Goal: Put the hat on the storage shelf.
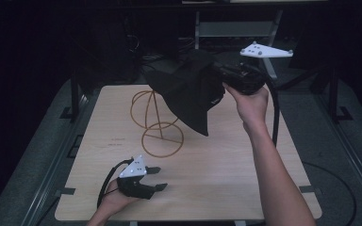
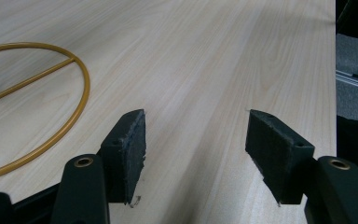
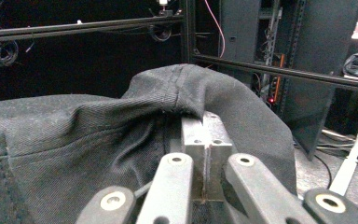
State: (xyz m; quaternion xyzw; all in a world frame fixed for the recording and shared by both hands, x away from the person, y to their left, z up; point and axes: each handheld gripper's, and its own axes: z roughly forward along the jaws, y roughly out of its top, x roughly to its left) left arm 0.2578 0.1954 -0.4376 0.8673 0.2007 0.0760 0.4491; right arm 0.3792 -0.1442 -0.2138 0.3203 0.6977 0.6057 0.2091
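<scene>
Surface: wooden table point(image 1: 226, 179), gold wire stand point(image 1: 155, 127) on it.
Right gripper point(image 1: 226, 80): clamped on black cloth point(image 1: 191, 92), raised.
Left gripper point(image 2: 196, 135): jaws wide, empty.

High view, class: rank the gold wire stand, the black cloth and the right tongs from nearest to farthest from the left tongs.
1. Gold wire stand: on the table, just beyond the left tongs.
2. Black cloth: lifted above the stand, farther back.
3. Right tongs: far right, shut on the cloth's edge.

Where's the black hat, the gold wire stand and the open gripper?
black hat point(image 1: 191, 92), high view, middle of the hanging cloth.
gold wire stand point(image 1: 162, 139), high view, its round base ring.
left gripper point(image 1: 158, 178), high view, between its open jaws.
</scene>
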